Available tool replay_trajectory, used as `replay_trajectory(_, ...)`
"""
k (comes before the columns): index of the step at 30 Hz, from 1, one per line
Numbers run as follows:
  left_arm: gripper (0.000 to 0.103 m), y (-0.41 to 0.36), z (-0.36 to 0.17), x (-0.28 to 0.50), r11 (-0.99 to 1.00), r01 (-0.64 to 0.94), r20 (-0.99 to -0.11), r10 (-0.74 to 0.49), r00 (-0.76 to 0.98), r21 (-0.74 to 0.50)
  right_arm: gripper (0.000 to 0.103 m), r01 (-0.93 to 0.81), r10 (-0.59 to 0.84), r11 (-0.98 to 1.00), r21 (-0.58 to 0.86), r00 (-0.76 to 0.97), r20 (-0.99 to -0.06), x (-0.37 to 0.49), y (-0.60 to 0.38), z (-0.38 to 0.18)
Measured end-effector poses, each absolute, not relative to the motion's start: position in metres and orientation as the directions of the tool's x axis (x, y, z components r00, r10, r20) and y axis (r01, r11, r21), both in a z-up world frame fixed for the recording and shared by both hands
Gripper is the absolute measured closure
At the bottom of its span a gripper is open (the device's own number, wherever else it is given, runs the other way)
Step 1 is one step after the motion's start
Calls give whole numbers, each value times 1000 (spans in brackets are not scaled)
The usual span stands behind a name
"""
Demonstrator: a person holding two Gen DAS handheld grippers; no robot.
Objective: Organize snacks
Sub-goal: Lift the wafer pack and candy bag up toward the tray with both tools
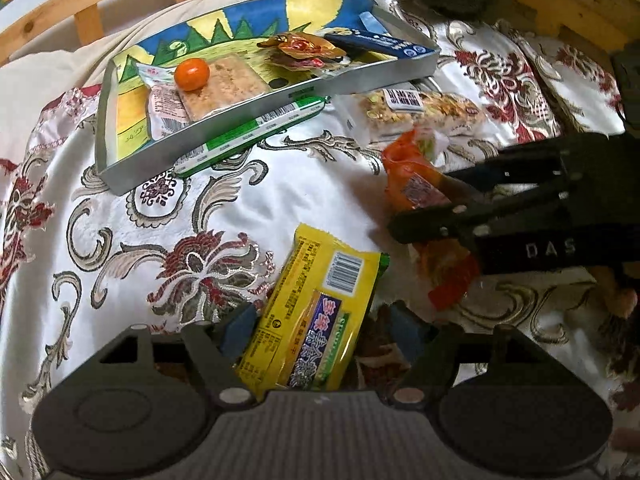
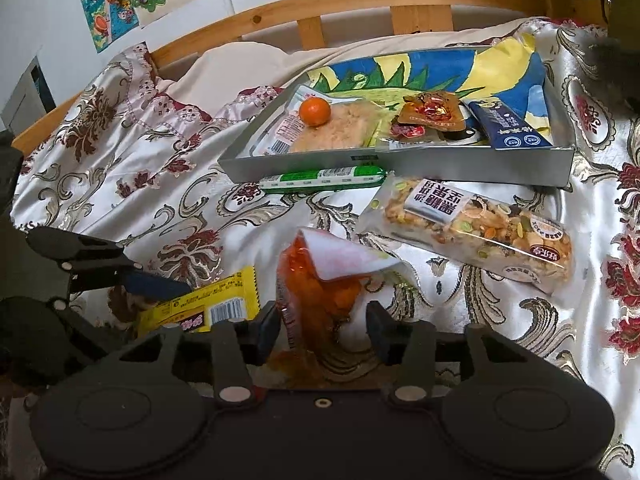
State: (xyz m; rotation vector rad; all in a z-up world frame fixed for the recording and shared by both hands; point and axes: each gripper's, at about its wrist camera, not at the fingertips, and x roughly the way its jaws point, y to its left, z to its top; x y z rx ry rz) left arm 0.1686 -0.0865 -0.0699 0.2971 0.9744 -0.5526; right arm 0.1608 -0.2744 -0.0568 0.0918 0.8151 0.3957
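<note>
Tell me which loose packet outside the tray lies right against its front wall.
The green-and-white stick: it lies along the tray front wall. The nut bar, orange packet and yellow packet lie nearer the grippers.

Two wrist fisheyes, both looking steeply down and forward over the bed.

Left view is sitting close over the yellow packet; right view is sitting close over the orange bag. Both are sharing the grey tray beyond, and each is catching the other tool.

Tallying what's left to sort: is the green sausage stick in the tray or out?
Out. The green sausage stick lies on the bedspread against the tray front wall.
</note>
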Motion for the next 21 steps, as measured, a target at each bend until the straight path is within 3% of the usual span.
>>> replay_trajectory(3, 42, -90, -71, 168, 819, 572, -848, -284, 448, 28, 50, -287, 386, 922, 261, 611, -691, 164, -277, -60)
replay_trajectory(6, 43, -89, -70, 168, 826, 563, -848, -283, 448, 22, 63, -296, 389, 920, 257, 618, -683, 163, -275, -60)
replay_trajectory(12, 47, -84, -67, 167, 848, 530, -849, -287, 444, -9, 64, -304, 375, 925, 228, 640, -670, 154, -273, -58)
replay_trajectory(21, 48, -64, -61, 161, 903, 399, -828, -342, 445, -158, 68, -326, 367, 926, 189, 664, -652, 122, -277, -50)
